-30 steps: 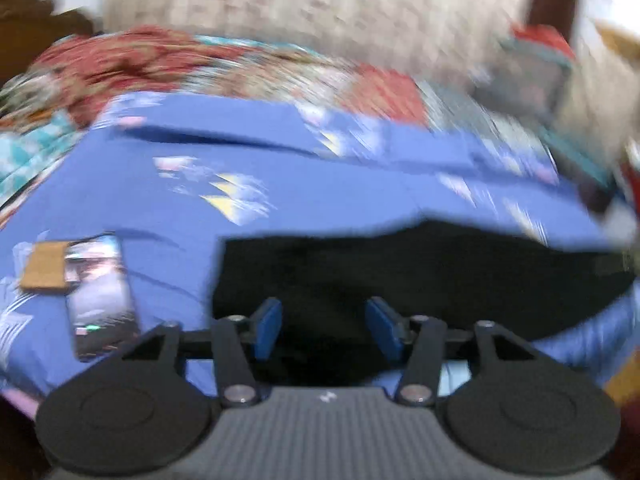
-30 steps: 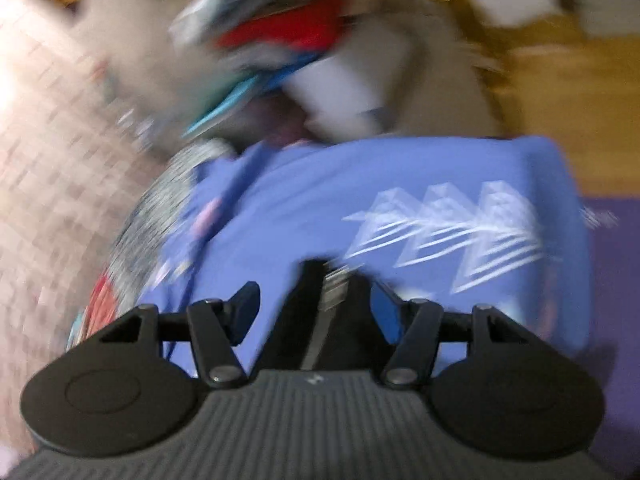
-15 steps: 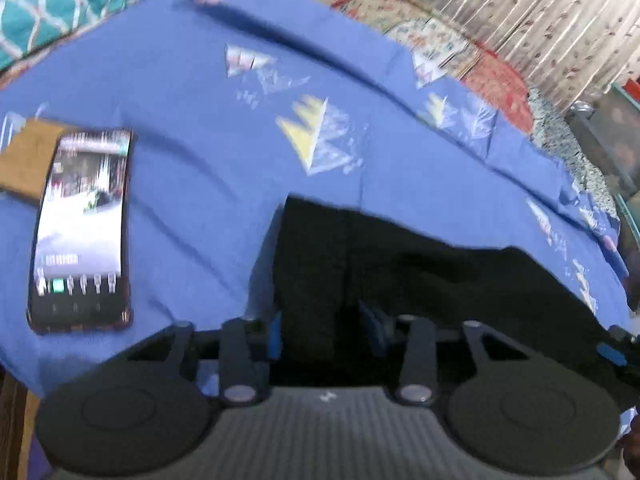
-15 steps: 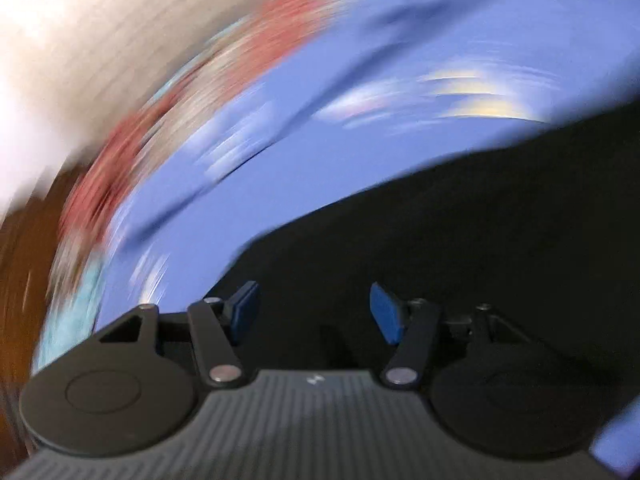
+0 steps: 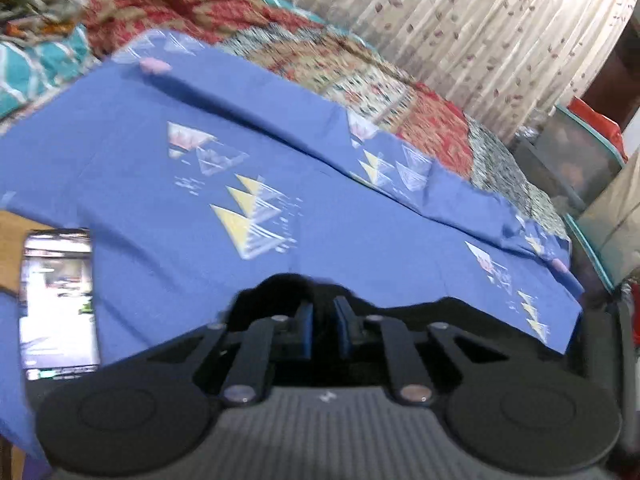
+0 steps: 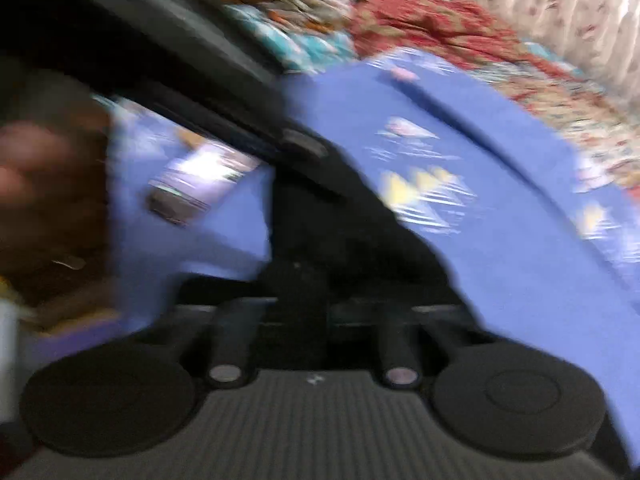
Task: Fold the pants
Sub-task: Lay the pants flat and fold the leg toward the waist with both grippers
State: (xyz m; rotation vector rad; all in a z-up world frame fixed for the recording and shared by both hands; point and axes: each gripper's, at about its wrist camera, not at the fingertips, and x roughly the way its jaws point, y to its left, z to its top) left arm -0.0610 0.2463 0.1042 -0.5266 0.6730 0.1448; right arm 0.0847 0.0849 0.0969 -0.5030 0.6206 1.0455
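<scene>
Item: black pants (image 5: 288, 292). They lie at the near edge of the bed, on the blue sheet (image 5: 140, 168), bunched into a dark hump right in front of my left gripper (image 5: 323, 326). A further stretch of black cloth runs off toward the near right corner of the sheet.

Item: my left gripper. Its blue pads (image 5: 306, 326) stand close together with a fold of the black pants pinched between them; the jaws are closing on that fold.

Item: my right gripper (image 6: 304, 292). Its view is badly blurred. Its jaws are clenched; black cloth (image 6: 320, 232) sits right at them, and I cannot tell for certain that they grip it.

Item: phone (image 5: 58, 304), screen lit, flat on the sheet near its left edge, well apart from the pants.

Item: red patterned quilt (image 5: 192, 4), heaped along the far edge of the bed, beyond the sheet.

Item: pale curtain (image 5: 480, 32) with small leaf print, hanging behind the far edge.

Item: a hand (image 6: 44, 184), blurred, at the left of the right wrist view.
</scene>
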